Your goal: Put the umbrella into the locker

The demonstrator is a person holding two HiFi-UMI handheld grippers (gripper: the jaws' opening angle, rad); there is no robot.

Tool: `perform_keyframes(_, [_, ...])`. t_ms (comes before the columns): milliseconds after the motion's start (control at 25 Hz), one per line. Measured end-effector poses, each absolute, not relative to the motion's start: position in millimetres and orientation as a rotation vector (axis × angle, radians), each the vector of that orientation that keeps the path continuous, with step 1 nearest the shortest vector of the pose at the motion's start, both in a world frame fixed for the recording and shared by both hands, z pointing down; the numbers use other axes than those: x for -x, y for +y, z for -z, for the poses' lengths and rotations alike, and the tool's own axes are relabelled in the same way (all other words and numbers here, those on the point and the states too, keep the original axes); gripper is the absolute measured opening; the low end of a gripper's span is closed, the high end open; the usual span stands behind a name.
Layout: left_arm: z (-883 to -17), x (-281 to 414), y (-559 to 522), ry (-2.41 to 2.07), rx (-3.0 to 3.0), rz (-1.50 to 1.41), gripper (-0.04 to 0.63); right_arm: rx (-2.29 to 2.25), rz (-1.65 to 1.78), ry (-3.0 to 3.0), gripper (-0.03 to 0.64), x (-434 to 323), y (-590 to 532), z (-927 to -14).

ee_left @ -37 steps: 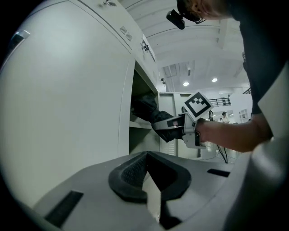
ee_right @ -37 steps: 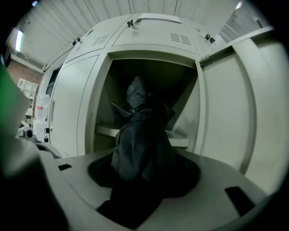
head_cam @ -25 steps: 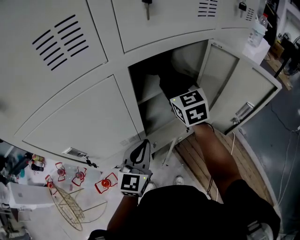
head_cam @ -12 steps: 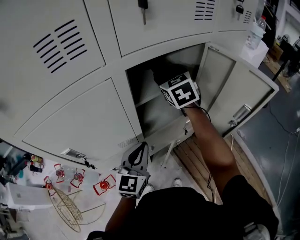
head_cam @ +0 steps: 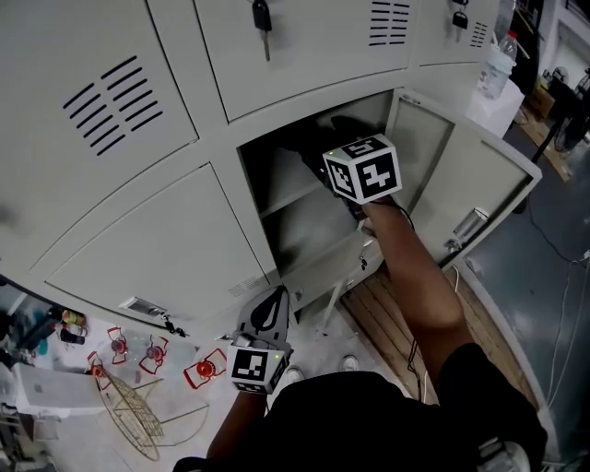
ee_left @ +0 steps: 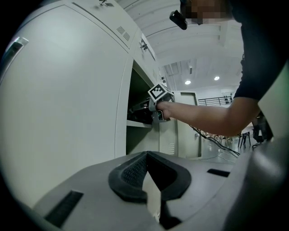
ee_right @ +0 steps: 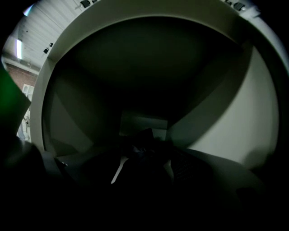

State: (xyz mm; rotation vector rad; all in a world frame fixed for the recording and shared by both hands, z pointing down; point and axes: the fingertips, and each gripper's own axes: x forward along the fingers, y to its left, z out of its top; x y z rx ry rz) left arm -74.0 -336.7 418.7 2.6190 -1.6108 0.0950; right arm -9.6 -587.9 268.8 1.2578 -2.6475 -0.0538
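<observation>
The locker stands open, its door swung out to the right. My right gripper reaches in over the inner shelf; its marker cube hides most of it. In the right gripper view the compartment is dark and the black umbrella lies low between the jaws, which are opening. From the left gripper view, the right gripper sits at the locker mouth with the dark umbrella ahead of it. My left gripper hangs low by the closed lower door, shut and empty.
Keys hang in the upper locker doors. A plastic bottle stands at the top right. On the floor are a wire basket, red clips and a wooden pallet. A cable trails from the right arm.
My right gripper has risen and gone further into the upper part of the open compartment. The left gripper has stayed where it was.
</observation>
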Motion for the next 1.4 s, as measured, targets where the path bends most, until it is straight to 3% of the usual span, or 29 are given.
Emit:
perform_keyframes(480, [-417, 72, -342, -1.615, -2.624, -0.114, -0.002, -1.389, 0.309, -2.852, 0.33, -21, -505, -238])
perform_keyframes(880, [-409, 74, -349, -1.624, -2.645, -0.076, -0.002, -1.355, 0.217, -2.792, 0.322, -41, -448, -280])
perform_keyframes(1080, [-408, 76, -351, -1.631, -2.634, -0.052, -0.002, -1.344, 0.138, -2.808, 0.228, -49, -429, -308])
perform_keyframes(1400, [-400, 67, -347, -1.596, -2.65, -0.06, -0.002, -1.354, 0.02, -2.802, 0.157, -57, -405, -347])
